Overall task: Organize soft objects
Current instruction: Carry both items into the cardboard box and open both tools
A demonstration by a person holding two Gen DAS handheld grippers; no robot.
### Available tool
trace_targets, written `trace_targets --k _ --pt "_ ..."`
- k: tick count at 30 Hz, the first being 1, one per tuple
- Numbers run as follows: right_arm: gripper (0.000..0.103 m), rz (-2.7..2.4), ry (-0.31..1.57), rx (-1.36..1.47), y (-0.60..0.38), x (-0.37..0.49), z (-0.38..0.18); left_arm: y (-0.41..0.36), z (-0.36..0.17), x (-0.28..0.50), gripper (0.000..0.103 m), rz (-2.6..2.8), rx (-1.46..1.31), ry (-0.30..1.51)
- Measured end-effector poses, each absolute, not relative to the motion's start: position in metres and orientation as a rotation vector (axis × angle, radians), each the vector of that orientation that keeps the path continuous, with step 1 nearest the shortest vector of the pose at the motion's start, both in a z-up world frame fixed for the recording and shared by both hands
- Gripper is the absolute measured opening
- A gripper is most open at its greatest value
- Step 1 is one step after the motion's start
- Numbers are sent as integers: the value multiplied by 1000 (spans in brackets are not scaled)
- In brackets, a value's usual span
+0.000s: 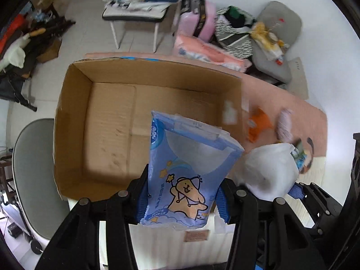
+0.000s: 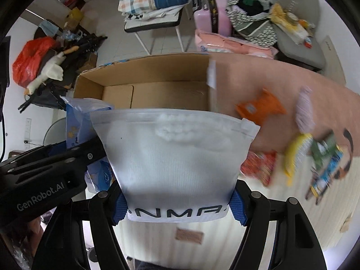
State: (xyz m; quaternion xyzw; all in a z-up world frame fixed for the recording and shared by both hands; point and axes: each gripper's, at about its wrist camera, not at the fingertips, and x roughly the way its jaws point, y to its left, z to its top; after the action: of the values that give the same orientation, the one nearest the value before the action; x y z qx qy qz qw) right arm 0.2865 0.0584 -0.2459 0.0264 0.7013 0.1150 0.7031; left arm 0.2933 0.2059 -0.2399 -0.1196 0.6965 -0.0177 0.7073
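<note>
Cardboard box (image 1: 146, 121) fills the centre of the left wrist view, open and bare inside; the left gripper (image 1: 180, 200) pinches a blue tissue pack (image 1: 186, 171) just inside the box's lower rim. In the right wrist view, the right gripper (image 2: 180, 204) clamps a white zip pouch (image 2: 173, 155) below the box's near edge, snack packets (image 2: 315, 157) scattered at right.

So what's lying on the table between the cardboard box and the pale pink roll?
Only an orange packet, seen in both wrist views, lying on the pink tablecloth between the cardboard box and the pale pink roll.
</note>
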Motion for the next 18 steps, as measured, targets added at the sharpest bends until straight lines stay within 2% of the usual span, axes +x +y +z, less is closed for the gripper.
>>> trace_targets --k 4,8,13,18 --pt "75 226 1603 38 113 326 -264 239 -279 327 47 -57 -304 1626" --pt "75 199 1656 35 129 351 -307 262 -318 349 47 -74 -366 1704" --pt "75 160 1697 -2 132 368 -348 259 -351 361 48 -116 -380 1758" --pt "76 143 1675 -39 139 374 -356 250 -370 371 48 -136 -389 1780"
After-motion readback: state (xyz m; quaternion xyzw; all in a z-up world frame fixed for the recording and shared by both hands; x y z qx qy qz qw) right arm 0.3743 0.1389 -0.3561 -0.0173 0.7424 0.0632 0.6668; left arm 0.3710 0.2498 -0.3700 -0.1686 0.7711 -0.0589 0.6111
